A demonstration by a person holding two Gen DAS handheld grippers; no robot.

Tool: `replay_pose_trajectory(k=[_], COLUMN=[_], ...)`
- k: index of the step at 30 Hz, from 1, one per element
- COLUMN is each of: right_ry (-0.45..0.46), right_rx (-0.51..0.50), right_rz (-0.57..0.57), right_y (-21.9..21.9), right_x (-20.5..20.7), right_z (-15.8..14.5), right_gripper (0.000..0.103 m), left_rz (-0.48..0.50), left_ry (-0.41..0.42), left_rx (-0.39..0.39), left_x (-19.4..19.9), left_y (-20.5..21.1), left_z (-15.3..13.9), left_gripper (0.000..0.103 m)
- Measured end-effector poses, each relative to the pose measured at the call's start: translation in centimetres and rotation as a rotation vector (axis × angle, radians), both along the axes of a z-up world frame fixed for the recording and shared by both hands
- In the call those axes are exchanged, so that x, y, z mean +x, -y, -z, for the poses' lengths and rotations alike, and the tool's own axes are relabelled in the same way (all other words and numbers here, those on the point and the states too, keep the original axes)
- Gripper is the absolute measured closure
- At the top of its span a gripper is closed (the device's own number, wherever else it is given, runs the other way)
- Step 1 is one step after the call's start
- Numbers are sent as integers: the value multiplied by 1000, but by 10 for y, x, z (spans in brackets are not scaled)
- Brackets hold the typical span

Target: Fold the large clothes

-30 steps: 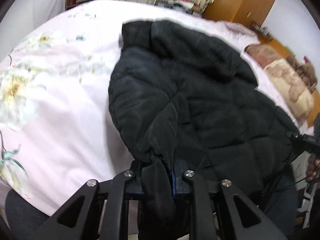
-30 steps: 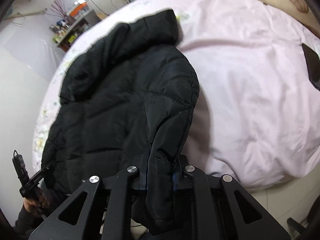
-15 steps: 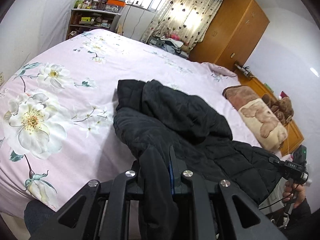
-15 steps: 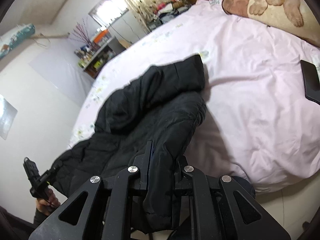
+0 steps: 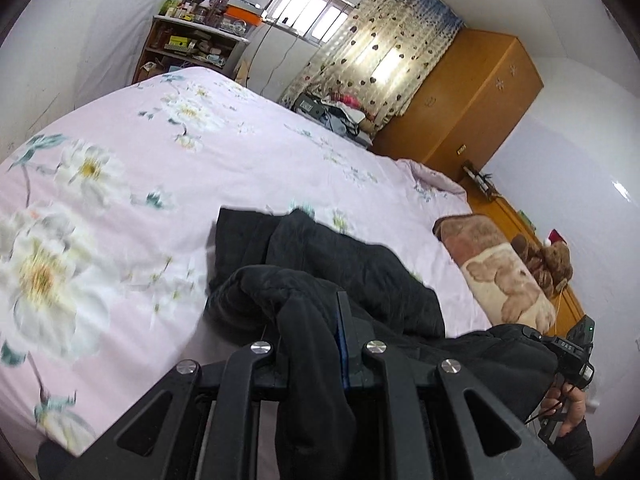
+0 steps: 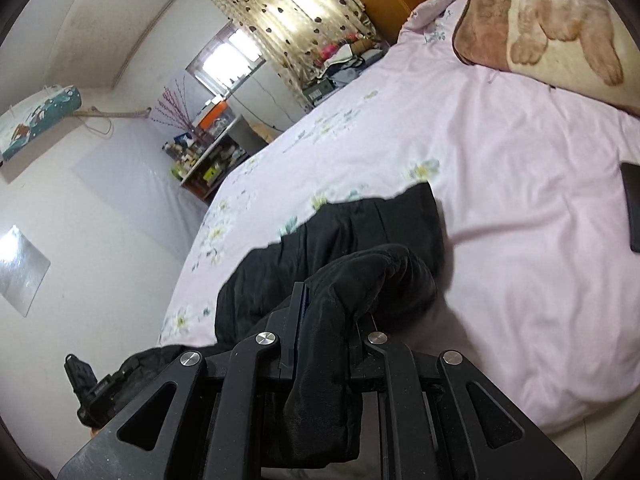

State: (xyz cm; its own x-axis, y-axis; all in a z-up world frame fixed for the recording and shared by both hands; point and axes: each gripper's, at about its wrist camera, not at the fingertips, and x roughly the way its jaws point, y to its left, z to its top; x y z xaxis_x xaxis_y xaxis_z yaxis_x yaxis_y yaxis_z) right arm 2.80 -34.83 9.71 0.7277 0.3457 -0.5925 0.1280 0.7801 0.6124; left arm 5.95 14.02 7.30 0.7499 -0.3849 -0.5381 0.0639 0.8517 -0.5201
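The black jacket (image 5: 360, 276) hides the left gripper's (image 5: 316, 344) fingertips; its hem drops past the bottom edge below the claw. The right gripper's (image 6: 320, 320) tips are likewise buried. Right of that claw, a dark flat object (image 6: 632, 204) (perhaps a phone) is cut by the edge. The floral bedsheet (image 5: 52, 272) left of the left claw blurs.

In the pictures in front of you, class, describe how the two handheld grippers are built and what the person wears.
Each gripper is matte black, with angular linkage arms, triangular cut-outs and round silver pivot screws. A blue strip lines one finger. A dark sleeve covers the wrist, and a thin cable trails there.
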Motion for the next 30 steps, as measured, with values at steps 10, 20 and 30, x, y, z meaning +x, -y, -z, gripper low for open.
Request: replay_pose_trajectory(k=[10,20,30], right_ry=[-70,-259,-233], right_rx=[-28,-48,109], right_rz=[18,45,58], right_y=[6,5,17], right_x=[105,198,224], right_z=[9,69,82], right_gripper=[89,81,43], left_rz=[-34,-65,-62], left_ry=[-40,-221,-271], left_rx=[5,18,-48], left_x=[106,197,227], left_y=[-1,-5,-5], left_z=[7,72,86], left_gripper=[87,83,72])
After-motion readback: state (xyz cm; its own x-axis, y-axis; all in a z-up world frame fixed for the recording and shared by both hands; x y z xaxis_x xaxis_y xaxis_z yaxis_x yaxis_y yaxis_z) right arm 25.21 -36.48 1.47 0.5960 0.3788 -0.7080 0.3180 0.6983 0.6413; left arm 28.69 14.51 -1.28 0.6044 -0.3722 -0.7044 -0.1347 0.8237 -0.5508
